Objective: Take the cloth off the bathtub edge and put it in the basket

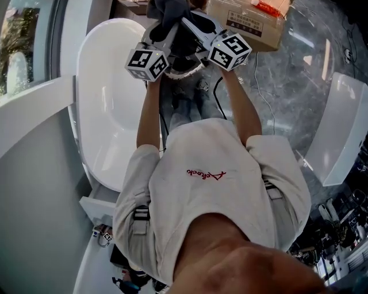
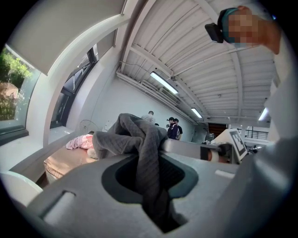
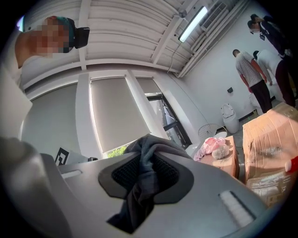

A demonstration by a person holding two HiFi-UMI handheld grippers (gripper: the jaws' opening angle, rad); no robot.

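Observation:
A dark grey ribbed cloth (image 1: 168, 10) is held up between both grippers, in front of the person. My left gripper (image 1: 163, 30) is shut on one part of the cloth (image 2: 139, 135), which bunches over the jaws and hangs down through them. My right gripper (image 1: 194, 24) is shut on another part of the cloth (image 3: 148, 160), which also trails down between the jaws. In the head view the rim of a white perforated basket (image 1: 185, 71) shows just below the two marker cubes. Both grippers point roughly level.
The white bathtub (image 1: 109, 97) lies at the left, by the window. A cardboard box (image 1: 253, 23) stands beyond the basket on the marble floor, with a cable (image 1: 260, 97) beside it. A pink cloth (image 3: 214, 146) lies on another box. Several people (image 3: 249, 74) stand far off.

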